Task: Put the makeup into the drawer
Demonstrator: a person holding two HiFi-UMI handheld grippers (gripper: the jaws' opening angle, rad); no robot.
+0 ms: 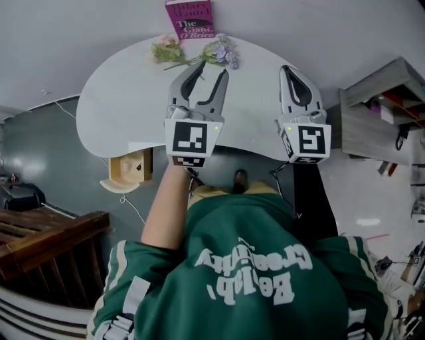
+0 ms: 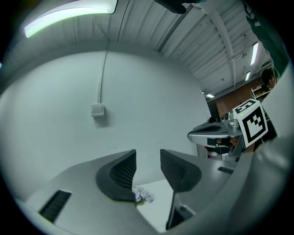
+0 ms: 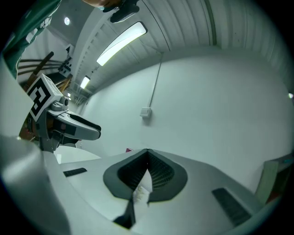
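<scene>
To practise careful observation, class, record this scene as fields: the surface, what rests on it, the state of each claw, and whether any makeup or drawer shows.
Surface: white rounded table
Far edge: magenta paperback book
Beside the book: sprig of pale artificial flowers
Left claw: jaws apart, nothing between them
Right claw: jaws together, nothing held
Makeup: none in view
Drawer: none clearly in view

Head view looks down; both gripper views face one wall (image 2: 151,92).
</scene>
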